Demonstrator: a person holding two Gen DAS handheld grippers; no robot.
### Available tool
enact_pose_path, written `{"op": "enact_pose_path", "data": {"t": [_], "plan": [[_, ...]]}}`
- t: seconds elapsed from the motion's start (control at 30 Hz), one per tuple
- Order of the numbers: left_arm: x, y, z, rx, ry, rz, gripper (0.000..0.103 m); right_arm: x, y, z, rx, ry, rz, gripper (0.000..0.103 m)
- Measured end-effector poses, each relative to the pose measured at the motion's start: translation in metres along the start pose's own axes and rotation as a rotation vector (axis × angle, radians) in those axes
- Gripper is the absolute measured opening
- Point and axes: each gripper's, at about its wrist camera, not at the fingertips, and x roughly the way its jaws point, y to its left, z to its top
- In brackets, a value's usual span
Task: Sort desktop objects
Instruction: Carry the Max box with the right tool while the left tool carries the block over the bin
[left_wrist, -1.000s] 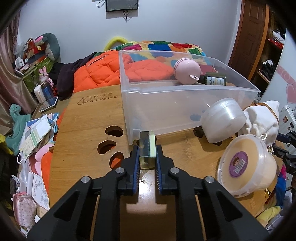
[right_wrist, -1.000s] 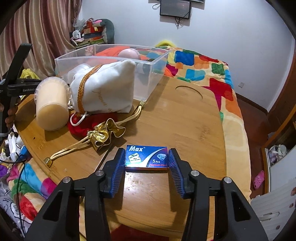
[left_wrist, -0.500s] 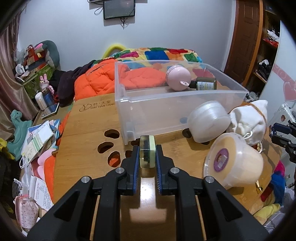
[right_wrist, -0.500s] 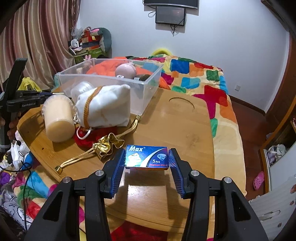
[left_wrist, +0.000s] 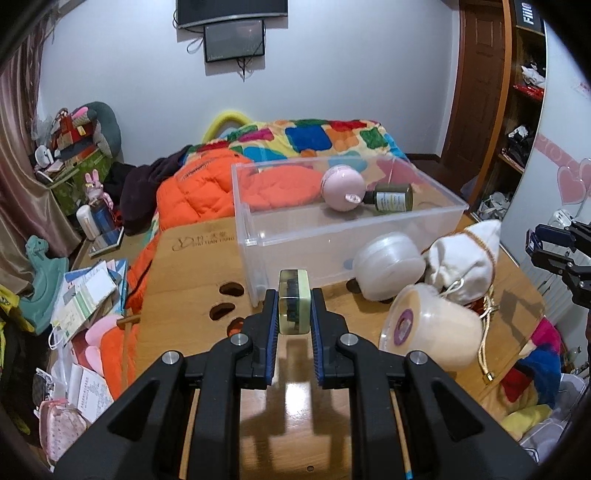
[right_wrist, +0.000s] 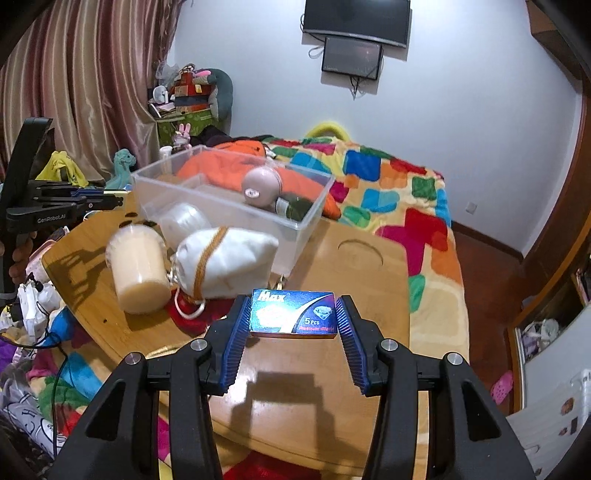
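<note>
Blue pads of your left hand-held gripper (left_wrist: 294, 314) pinch the soap (left_wrist: 294, 302) above the desk (left_wrist: 192, 273); your right hand-held gripper (right_wrist: 293, 314) clamps the box (right_wrist: 293, 312). Either could slip before reaching the bin (left_wrist: 332, 236).

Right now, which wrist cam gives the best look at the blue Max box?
Right wrist view. The blue Max box sits centred between the right gripper fingers, printed face toward the lens, above the wooden table. In the left wrist view only the right gripper shows, at the frame's right edge; the box itself can't be made out.
</note>
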Motion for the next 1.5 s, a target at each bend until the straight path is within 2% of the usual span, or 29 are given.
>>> {"op": "enact_pose_path", "data": {"t": [0.27, 0.67, 1.1, 1.5], "plan": [[-0.015, 0.005, 0.015, -0.009, -0.038, -0.021, 0.015, -0.009, 0.01, 0.029, -0.051, -0.056, -0.014, 0.044], [-0.016, 0.008, 0.04, 0.01, -0.064, -0.003, 0.015, 0.0, 0.014, 0.07, -0.092, -0.1, -0.005, 0.044], [0.016, 0.011, 0.063, 0.026, -0.043, -0.014, 0.015, 0.042, 0.021, 0.106, -0.144, -0.09, 0.018, 0.044], [0.06, 0.007, 0.076, 0.049, 0.006, -0.039, 0.015, 0.097, 0.021, 0.12, -0.169, -0.015, 0.059, 0.044]]}}
